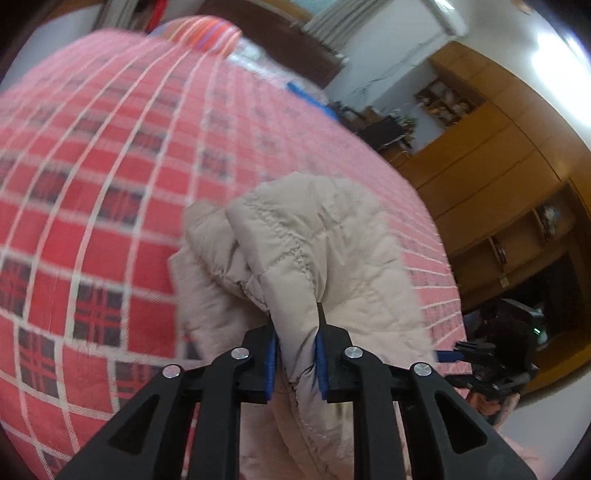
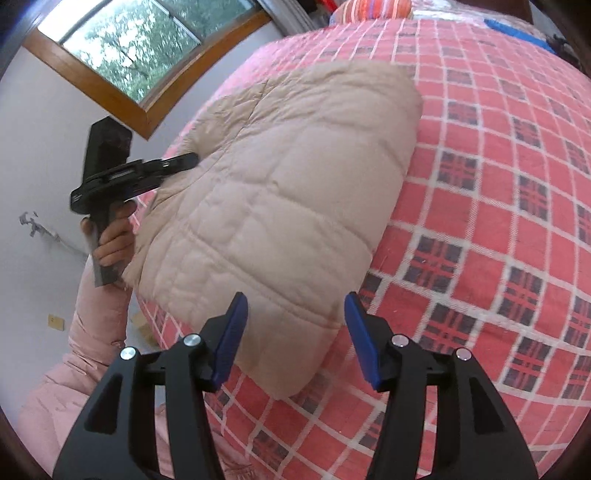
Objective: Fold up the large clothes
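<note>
- A beige quilted jacket (image 2: 280, 206) is seen lying on a bed covered with a red plaid bedspread (image 2: 498, 229), near the bed's edge on the window side.
- A bunched fold of the jacket (image 1: 295, 258) is pinched between the blue pads of the left gripper (image 1: 295, 363), whose jaws are closed tightly on the fabric.
- In the right wrist view, the left gripper (image 2: 177, 164) is seen at the jacket's far edge, gripped by a hand (image 2: 110, 240) in a pink padded sleeve (image 2: 96, 325).
- The right gripper (image 2: 295, 339) is held wide apart, with nothing between its blue pads (image 2: 231, 339); it is poised over the jacket's near edge, and contact with the fabric cannot be judged.
- A wood-framed window (image 2: 122, 48) is visible beyond the bed, and wooden cabinets (image 1: 491, 155) stand along the opposite wall.
- A striped pillow (image 1: 207, 33) lies at the bed's far end.
</note>
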The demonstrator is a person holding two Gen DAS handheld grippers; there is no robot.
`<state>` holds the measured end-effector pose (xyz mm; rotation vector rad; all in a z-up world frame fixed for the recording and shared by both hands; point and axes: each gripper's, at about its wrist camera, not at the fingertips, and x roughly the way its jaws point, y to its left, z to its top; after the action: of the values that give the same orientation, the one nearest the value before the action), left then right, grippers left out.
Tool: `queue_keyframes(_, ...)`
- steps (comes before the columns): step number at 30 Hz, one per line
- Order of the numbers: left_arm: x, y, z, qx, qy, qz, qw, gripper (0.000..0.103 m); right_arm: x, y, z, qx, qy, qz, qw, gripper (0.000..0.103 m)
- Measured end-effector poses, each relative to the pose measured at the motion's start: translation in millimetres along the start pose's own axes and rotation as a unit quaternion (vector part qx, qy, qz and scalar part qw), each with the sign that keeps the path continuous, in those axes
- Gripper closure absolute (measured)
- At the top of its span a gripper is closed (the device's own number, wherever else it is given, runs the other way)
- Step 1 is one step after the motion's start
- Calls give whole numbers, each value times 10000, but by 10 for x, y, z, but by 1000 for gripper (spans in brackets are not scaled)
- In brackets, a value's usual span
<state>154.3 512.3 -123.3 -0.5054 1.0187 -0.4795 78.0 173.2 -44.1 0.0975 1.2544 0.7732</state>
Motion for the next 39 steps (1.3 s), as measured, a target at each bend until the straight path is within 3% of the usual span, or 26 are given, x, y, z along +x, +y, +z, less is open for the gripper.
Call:
queue_keyframes(4,90,201,-47,-150,-32,-149,9998,74,193,107,12,-69,138,-129,9998,46)
queue_keyframes(7,17,209,-72,-266,-105,182,9994,50,232,175,37,-95,144,-238,9996,43)
queue_keyframes(10,-197,126,-149,-209,-221,226,9993,48,247,203,32,-98,128,-307,9994,43)
queue_keyframes(13,-463,-58,-353,-22,-346,363,9987,38,284,232,36,-103,126,-343,9993,43)
queue_keyframes(18,-625,-418,-798,264,-184,625,9975,30,274,273,33,-141,124,-402,9990,43)
queue_keyframes(21,-551,-522,-1014,212,44,514,9984,30,275,311,32,-173,123,-465,9987,43)
queue_keyframes(26,-365,-498,-1191,-142,430,-101,9989,30,288,352,31,-202,109,-540,9983,43)
queue_keyframes(29,-305,-447,-1207,-240,402,-79,9989,33,294,403,7,-243,77,-611,9978,43)
queue_keyframes(30,-292,-411,-1178,-316,397,-129,9986,37,297,416,6,-254,62,-636,9976,43)
queue_keyframes(32,-274,-338,-1151,-452,426,-59,9981,61,302,425,1,-283,31,-692,9972,43)
queue_keyframes(34,-293,-275,-1109,-520,446,-88,9976,71,311,451,-10,-315,6,-738,9968,43)
queue_keyframes(39,-394,-355,-1083,-304,340,2,9990,79,322,542,-37,-410,-46,-832,9957,43)
